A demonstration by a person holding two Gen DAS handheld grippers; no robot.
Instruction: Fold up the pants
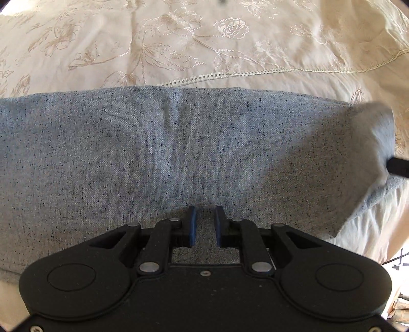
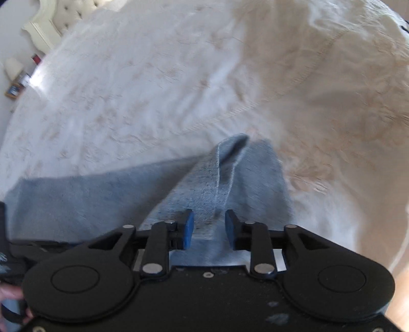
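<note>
The pants (image 1: 179, 153) are light blue speckled denim, spread as a wide band across a cream bedspread (image 1: 204, 38). My left gripper (image 1: 204, 222) points down over their near part. Its blue pads stand a little apart, and only flat, shaded cloth shows in the gap. At the right edge a blurred corner of cloth (image 1: 370, 132) stands lifted beside a dark finger (image 1: 398, 168). In the right wrist view, a raised fold of the pants (image 2: 222, 173) with a stitched hem runs up between the pads of my right gripper (image 2: 209, 227). Those pads stand apart and do not press on it.
The embroidered bedspread (image 2: 153, 89) has a lace seam and fills the space beyond the pants. A tufted headboard (image 2: 64, 12) and a small bedside shelf (image 2: 18, 84) are at the far left. A hand (image 2: 10, 293) shows at the lower left edge.
</note>
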